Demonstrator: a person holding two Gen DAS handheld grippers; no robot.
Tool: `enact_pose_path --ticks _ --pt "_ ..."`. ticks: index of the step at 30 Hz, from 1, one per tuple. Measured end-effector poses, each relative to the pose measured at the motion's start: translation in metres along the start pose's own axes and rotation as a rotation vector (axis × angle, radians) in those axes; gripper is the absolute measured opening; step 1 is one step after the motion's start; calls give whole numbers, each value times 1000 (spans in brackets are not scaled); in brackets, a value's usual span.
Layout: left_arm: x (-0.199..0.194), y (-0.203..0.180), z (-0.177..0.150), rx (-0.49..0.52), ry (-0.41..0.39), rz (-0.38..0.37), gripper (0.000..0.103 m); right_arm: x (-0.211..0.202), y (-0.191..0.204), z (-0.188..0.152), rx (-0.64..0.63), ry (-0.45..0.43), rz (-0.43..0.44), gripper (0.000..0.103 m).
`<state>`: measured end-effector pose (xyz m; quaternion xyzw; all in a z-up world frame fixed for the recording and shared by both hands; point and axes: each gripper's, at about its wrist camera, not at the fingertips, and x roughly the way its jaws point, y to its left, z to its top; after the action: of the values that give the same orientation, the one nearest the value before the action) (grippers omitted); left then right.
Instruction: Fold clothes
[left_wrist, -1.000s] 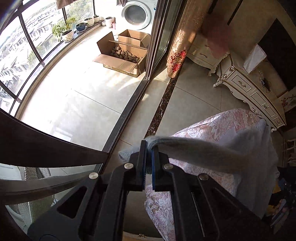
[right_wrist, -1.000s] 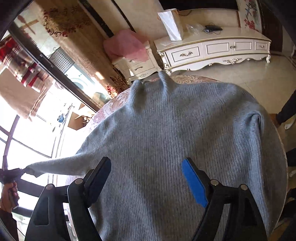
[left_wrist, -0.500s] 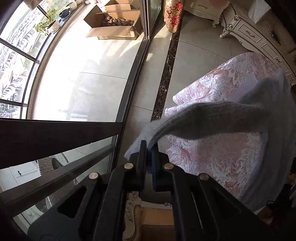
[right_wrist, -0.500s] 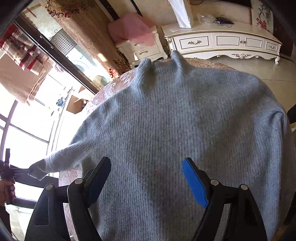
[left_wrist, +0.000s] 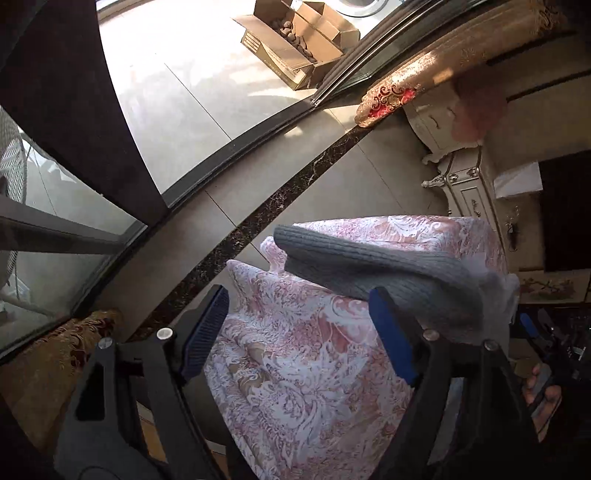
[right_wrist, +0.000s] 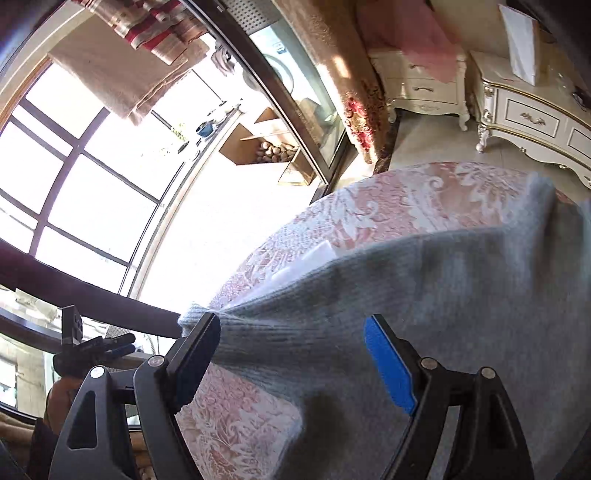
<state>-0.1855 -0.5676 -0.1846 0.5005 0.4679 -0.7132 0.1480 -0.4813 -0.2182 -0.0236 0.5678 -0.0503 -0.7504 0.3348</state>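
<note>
A round table draped in a pink floral cloth (left_wrist: 303, 354) is seen beside a sliding glass door (left_wrist: 110, 236). A grey sweater (right_wrist: 424, 295) is spread on it, one sleeve (left_wrist: 362, 262) laid toward the door, apparently flat. The left gripper (left_wrist: 299, 332) and right gripper (right_wrist: 291, 354) are held wide, empty.

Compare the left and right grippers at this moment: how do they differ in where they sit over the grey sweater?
The left gripper frames mostly the floral tablecloth, with the grey sweater only near its right finger. The right gripper sits over the sweater's sleeve, knit filling the gap between its fingers. The left gripper points at the table edge and floor; the right looks across the tabletop. Both are open and grip nothing.
</note>
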Motion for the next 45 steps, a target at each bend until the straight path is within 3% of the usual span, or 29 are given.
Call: enact_pose_path --ticks 2,6,8,13,16,19,21,22,24,26,28,31,35,38,41,44,45 --pt "12 23 -17 -113 -10 -129 80 31 15 14 -60 74 27 81" --pt "73 73 -38 -376 68 -369 80 79 31 28 -170 222 -3 81" --pt "100 84 -44 -468 93 -447 80 91 31 33 -178 264 -9 81" --pt "157 91 -56 -718 224 -580 80 115 30 36 -234 321 -77 81" --pt "171 75 -51 -771 256 -691 80 123 27 40 -260 327 -119 81" --pt "185 62 -41 -800 280 -689 79 127 27 43 -257 324 -123 81" --pt "190 58 -31 -819 279 -698 72 128 28 44 -274 319 -139 81" --pt "192 56 -26 -811 280 -704 68 129 29 44 -283 323 -145 81" --pt "195 51 -16 -779 286 -708 48 132 32 42 -306 334 -156 81" --pt "196 46 -9 -745 288 -699 18 134 35 39 -332 333 -170 81" --pt "193 47 -6 -729 270 -687 7 134 37 38 -347 318 -173 81" --pt "165 56 -5 -678 165 -645 6 131 38 36 -351 301 -188 81" --pt "67 53 12 -469 -79 -579 5 126 38 41 -316 297 -146 81" --pt "4 38 16 -291 -197 -577 5 132 46 46 -350 358 -91 83" --pt "-26 19 11 -131 -223 -546 5 141 64 51 -465 440 -8 85" --pt "-33 10 -10 -10 -211 -516 5 149 74 60 -471 535 67 89" --pt "-36 8 -17 29 -207 -508 5 152 76 63 -465 560 81 95"
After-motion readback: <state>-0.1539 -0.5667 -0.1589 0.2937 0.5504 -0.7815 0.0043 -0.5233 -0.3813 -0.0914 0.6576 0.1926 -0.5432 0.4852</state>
